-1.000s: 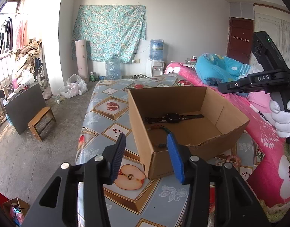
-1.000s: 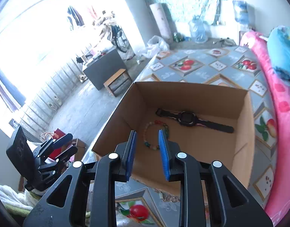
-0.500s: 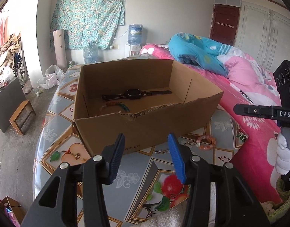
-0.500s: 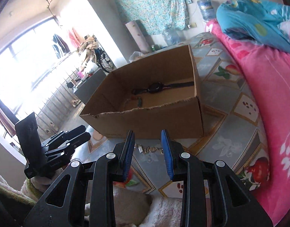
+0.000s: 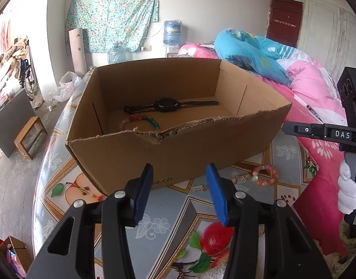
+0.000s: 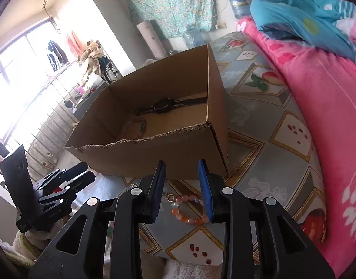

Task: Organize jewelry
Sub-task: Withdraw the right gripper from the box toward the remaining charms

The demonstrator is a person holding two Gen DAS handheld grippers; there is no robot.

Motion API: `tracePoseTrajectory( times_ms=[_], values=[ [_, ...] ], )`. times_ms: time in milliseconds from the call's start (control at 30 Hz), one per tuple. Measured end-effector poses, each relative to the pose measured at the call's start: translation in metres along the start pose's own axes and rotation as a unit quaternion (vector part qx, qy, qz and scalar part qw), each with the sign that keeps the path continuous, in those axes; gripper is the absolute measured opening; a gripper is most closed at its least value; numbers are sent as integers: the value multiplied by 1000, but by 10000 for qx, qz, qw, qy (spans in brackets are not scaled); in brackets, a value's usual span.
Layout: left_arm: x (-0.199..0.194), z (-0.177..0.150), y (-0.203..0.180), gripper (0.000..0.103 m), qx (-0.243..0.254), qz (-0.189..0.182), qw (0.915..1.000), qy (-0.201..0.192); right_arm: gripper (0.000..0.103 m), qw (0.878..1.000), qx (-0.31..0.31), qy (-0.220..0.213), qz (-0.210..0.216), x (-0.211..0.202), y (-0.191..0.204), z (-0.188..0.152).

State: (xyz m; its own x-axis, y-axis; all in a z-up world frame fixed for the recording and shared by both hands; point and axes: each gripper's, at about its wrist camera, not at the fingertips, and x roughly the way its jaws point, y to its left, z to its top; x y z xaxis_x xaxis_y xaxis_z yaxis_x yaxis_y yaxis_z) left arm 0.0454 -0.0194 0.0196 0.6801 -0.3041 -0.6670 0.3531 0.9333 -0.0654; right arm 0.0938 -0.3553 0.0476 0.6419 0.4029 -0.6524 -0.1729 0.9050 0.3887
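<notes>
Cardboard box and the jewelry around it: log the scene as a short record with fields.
box: open cardboard box on the fruit-print table cover, near rim torn
inside box: black watch and multicolour bead bracelet, lying flat
outside box: orange bead bracelet on the cover in front of the box, with a small metal piece nearby
left claw: open, empty, facing the box wall
right claw: open, empty, orange bracelet seen between its fingers
</notes>
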Motion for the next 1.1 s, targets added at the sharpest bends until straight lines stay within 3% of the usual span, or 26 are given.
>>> tracePoseTrajectory(
  times_ms=[600,733,867,1033,1100],
  values=[
    [3,6,11,46,-149,-221,9995,-169,30,9998,121,-111,-139,-3,0,1],
    [3,5,11,46,-175,-263,9993,-195,30,9989,-122,-247,-368,-19,6,-10],
    [2,4,13,46,-157,-316,9991,-226,49,9968,-319,-278,-671,-32,10,-34],
    [2,-4,11,46,-73,-94,9997,-222,53,9932,-585,132,-1000,-23,20,-75],
    [4,-12,12,46,-163,-175,9997,-109,54,9914,-649,262,-1107,-13,27,-89]
  ],
)
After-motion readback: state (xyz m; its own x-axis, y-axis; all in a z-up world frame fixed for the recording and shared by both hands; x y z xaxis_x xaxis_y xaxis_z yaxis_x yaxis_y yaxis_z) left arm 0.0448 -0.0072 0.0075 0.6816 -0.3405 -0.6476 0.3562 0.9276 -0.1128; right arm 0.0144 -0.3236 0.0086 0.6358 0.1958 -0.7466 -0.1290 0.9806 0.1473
